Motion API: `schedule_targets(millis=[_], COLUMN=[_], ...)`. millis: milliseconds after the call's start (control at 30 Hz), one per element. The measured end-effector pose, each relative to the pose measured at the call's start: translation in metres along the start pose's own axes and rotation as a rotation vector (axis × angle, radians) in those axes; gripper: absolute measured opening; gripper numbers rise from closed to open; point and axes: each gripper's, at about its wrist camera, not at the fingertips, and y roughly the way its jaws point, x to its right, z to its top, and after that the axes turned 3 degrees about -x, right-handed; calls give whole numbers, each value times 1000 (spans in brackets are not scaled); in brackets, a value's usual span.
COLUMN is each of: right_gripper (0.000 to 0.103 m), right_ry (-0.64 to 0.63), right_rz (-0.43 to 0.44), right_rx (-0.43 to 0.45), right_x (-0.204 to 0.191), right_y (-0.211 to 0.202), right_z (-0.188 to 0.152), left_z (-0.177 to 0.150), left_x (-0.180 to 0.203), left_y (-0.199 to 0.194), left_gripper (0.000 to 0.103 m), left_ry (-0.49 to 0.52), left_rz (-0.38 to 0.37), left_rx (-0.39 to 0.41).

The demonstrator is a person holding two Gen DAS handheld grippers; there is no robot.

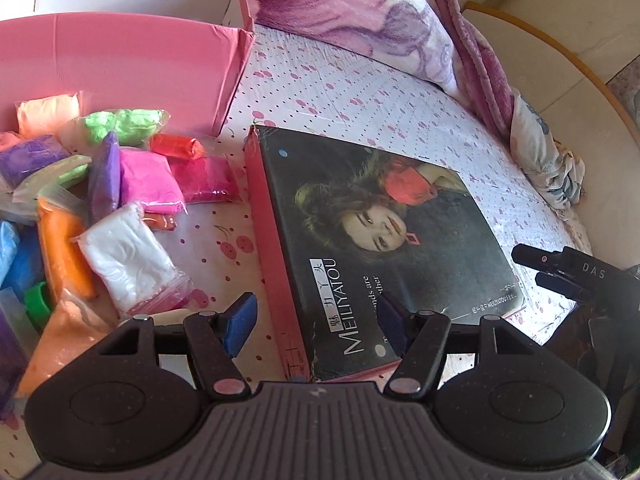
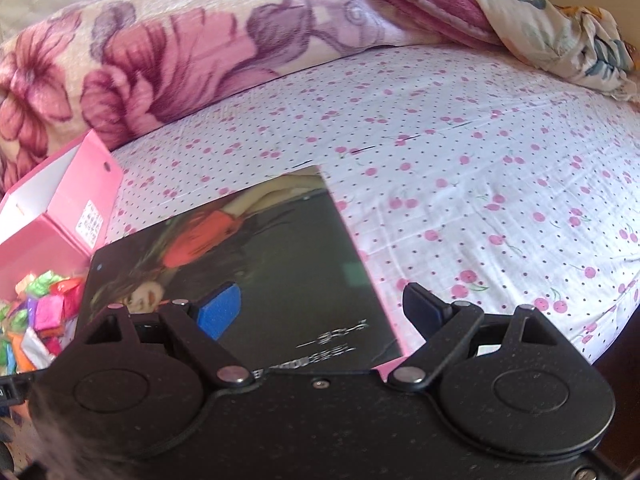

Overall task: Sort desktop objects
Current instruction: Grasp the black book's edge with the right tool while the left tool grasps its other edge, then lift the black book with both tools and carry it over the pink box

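Observation:
A dark box lid [image 1: 400, 240] printed with a portrait and "MEILIYATOU", pink on its sides, lies flat on the cherry-print sheet [image 1: 360, 92]. My left gripper [image 1: 316, 320] is open at the lid's near left corner: one blue pad [image 1: 240, 320] hangs left of the pink side, the other is over the top. My right gripper [image 2: 320, 310] is open astride the lid's [image 2: 280, 260] right edge, and its black fingertips [image 1: 536, 258] show at the lid's near right corner. Several coloured clay packets [image 1: 120, 200] are piled left of the lid.
An open pink box [image 1: 120, 68] with a white inside stands at the back left, behind the packets. A flowered blanket [image 2: 180, 40] and a crumpled cloth [image 2: 560, 40] lie along the far side. The bed's edge [image 2: 600, 340] drops off at the right.

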Motion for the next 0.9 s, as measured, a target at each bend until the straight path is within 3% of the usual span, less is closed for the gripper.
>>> schedule_targets(millis=[300,433,700,900], right_gripper=[89,91,92,92], right_ry=[56,109,12,-11], right_rz=[29,113,163,177], right_rx=[-40,-52,-100,-69], right_x=[23,30,24,13], right_y=[31,39,22,-12], right_z=[-9,-15,-20,-15], left_z=[3,7,12,14], left_x=[5,8,12,22], left_y=[18,24,17,-10], left_gripper=[65,66,68,71], left_ry=[10,27,72,93], left_rz=[4,-8,-30,-90], left_rx=[-2,-19,-53,-29])
